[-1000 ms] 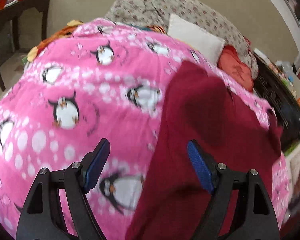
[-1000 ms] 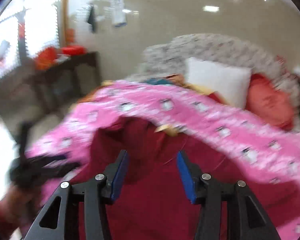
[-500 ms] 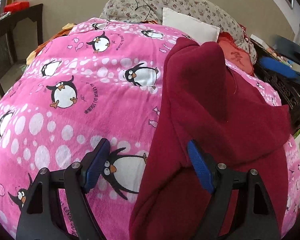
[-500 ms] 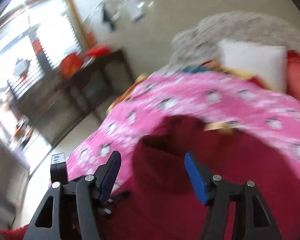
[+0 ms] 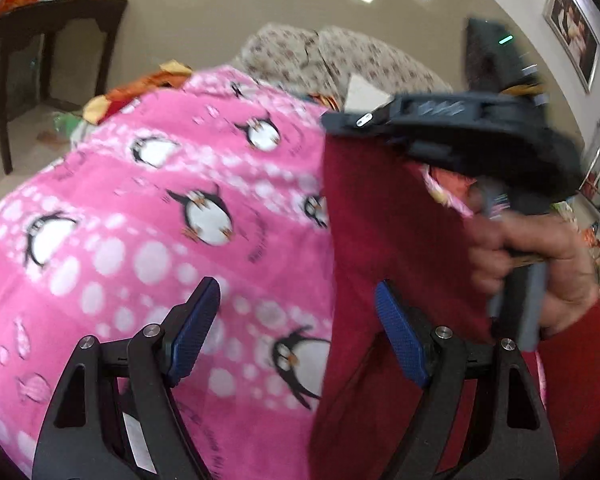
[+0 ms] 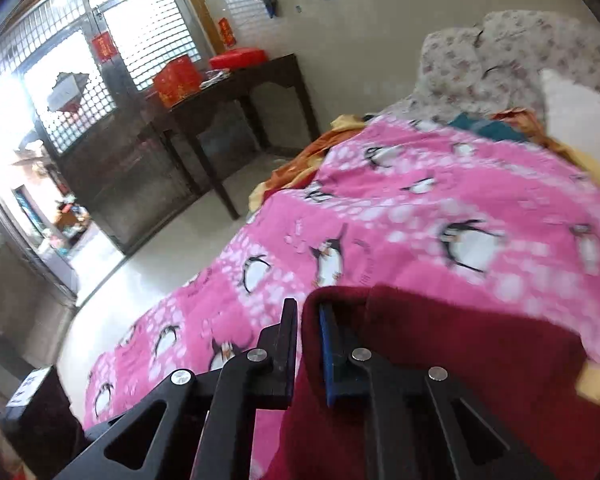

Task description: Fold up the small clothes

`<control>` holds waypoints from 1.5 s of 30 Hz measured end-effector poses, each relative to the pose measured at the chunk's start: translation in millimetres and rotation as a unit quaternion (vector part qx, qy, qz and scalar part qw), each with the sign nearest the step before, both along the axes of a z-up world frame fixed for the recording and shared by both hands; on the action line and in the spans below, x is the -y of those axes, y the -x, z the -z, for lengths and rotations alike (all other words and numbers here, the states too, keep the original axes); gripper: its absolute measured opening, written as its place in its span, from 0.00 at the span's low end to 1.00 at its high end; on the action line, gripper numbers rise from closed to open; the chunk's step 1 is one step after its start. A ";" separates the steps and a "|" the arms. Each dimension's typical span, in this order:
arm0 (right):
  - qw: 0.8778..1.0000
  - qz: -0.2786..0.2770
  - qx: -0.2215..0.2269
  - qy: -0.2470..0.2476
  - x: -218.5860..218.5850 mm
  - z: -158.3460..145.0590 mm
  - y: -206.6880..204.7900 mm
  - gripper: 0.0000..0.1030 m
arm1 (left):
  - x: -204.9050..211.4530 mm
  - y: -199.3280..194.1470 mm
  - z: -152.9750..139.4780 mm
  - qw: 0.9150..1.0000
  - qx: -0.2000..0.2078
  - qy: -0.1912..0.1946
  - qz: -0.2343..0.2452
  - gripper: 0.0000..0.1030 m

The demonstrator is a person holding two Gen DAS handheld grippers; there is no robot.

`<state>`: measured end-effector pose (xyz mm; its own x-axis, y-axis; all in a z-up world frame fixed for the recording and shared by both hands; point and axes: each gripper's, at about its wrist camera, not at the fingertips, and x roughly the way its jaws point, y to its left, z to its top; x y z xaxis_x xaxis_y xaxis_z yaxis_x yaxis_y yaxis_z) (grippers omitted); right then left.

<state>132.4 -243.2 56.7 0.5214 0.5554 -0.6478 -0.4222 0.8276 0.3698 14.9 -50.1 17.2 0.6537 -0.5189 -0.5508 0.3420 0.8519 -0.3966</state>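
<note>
Since half a second ago the right tongs [image 6: 306, 344] have closed on the edge of the garment [image 5: 380, 240], where before they were wide open above it, and they have lifted that edge off the blanket [image 5: 160, 220]. Now the right tongs also show in the left view, at about 2 o'clock, with the hand [image 5: 540, 264] around the handle.

Left tongs [image 5: 296, 332] are released and hold nothing. Between their pads I see the blanket at the left and the dark red cloth at the right; the right pad [image 5: 398, 340] is over the cloth, but if it touches I cannot tell.

As I judge, the step in hand is the first fold: one edge is taken up and must be carried over the rest of the garment. The next move calls for the left tongs to pinch the near edge at about 5 o'clock, so both corners travel together and the fold is straight.

The garment lies on the blanket on the bed, its far edge hanging from the right tongs.
</note>
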 end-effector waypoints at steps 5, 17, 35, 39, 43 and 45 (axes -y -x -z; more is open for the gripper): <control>0.998 0.017 -0.043 -0.032 14.3 29.3 -3.0 0.20 | 0.1 -7.1 5.6 1.000 -0.012 0.000 0.000 0.78; 0.935 0.294 0.073 0.186 211.1 -43.4 226.4 0.55 | 37.4 10.1 -28.1 0.997 0.036 -0.049 0.050 0.78; 0.905 0.343 0.054 0.246 277.5 -18.3 194.4 0.04 | 103.7 -45.2 -4.7 0.995 0.007 -0.101 -0.002 0.78; 0.932 0.331 0.048 0.138 290.7 -15.8 222.4 0.11 | 100.5 -42.8 -4.8 0.994 0.009 -0.110 -0.003 0.78; 0.958 0.241 0.079 0.133 251.4 -28.8 224.7 0.59 | 93.9 -41.6 -11.9 0.995 0.011 -0.102 0.004 0.78; 0.964 0.185 0.094 0.168 218.7 -28.6 212.5 0.59 | 88.5 -40.1 -12.6 0.996 0.002 -0.090 0.005 0.78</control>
<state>-80.1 -461.9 85.3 0.7695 0.0844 -0.6331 -0.1089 0.9940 0.0001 55.0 -138.6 29.8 0.6522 -0.4174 -0.6328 0.3514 0.9061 -0.2355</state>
